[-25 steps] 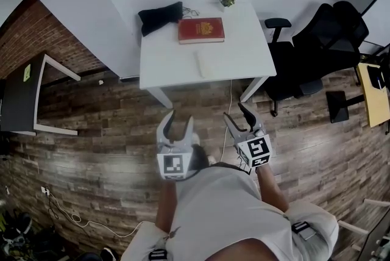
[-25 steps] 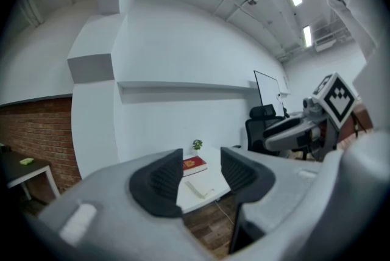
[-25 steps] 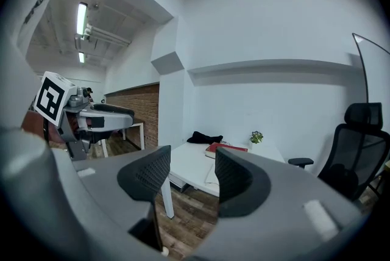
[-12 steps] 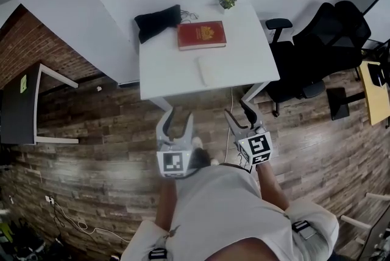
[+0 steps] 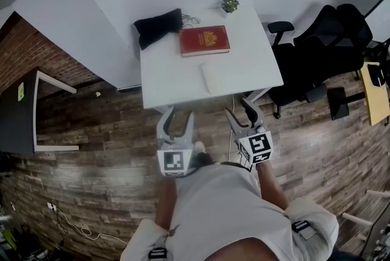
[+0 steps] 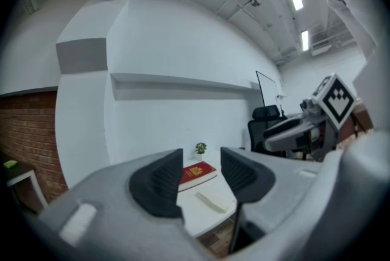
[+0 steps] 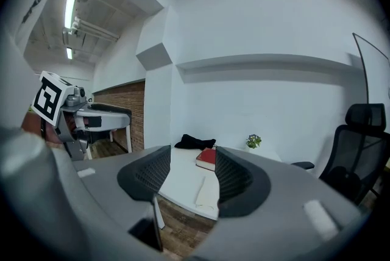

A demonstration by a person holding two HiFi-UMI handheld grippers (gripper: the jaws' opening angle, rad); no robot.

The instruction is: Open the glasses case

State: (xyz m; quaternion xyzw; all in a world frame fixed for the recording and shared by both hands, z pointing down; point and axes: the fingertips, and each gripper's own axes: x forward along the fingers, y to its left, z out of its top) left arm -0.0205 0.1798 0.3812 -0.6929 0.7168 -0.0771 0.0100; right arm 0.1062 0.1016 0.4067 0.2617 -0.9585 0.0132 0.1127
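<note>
A white glasses case (image 5: 209, 77) lies closed on the white table (image 5: 253, 71), near its front edge; it also shows as a pale slab in the left gripper view (image 6: 209, 201) and the right gripper view (image 7: 206, 190). My left gripper (image 5: 176, 120) is held over the wooden floor just short of the table's front edge, jaws open and empty. My right gripper (image 5: 241, 113) is beside it to the right, also open with nothing between its fingers. Both point toward the table.
A red book (image 5: 204, 40) lies behind the case, a black pouch (image 5: 158, 26) at the back left corner, a small potted plant (image 5: 229, 4) at the back. Black office chairs (image 5: 320, 49) stand right of the table. A dark desk (image 5: 18, 113) is at left.
The table has drawn nearer to both grippers as the person walks toward it. Both grippers keep the same open stance.
</note>
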